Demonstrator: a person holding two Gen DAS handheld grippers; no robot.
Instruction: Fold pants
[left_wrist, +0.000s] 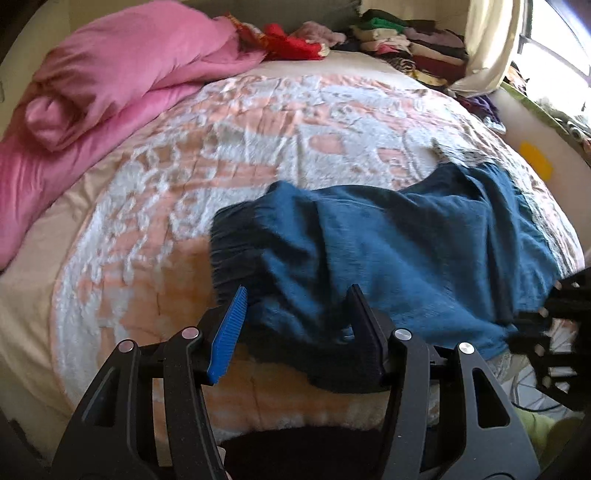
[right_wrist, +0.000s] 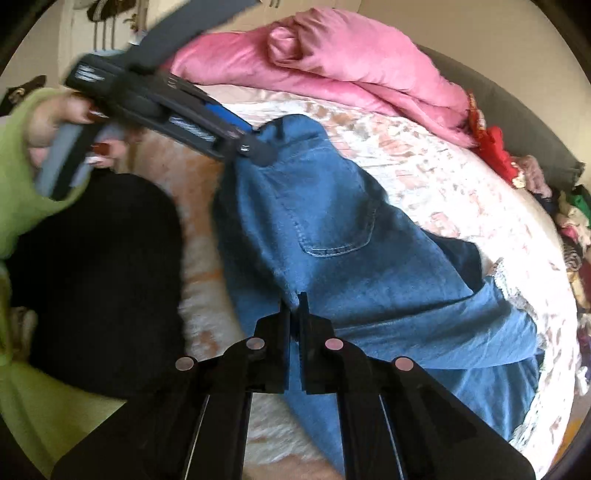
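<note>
Bedspread (left_wrist: 229, 155) carries the blue pants (right_wrist: 325, 236), spread ahead of both tools. We find our left gripper (left_wrist: 295, 328) half-open with waistband cloth between its jaws, our right gripper (right_wrist: 294, 314) pinched shut on denim. Folding looks begun; next, both must carry cloth across.

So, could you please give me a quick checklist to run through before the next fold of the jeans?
1. Right tongs shut on jeans: ok.
2. Left tongs gripping the jeans' edge: cannot tell; jaws part open with denim between them.
3. Jeans flat on the blanket: not ok, bunched and creased.
4. Bare blanket ahead for the fold: ok.
5. Pink duvet off the jeans: ok.
6. Pictures sharp enough to judge seams: not ok, blurred.
</note>
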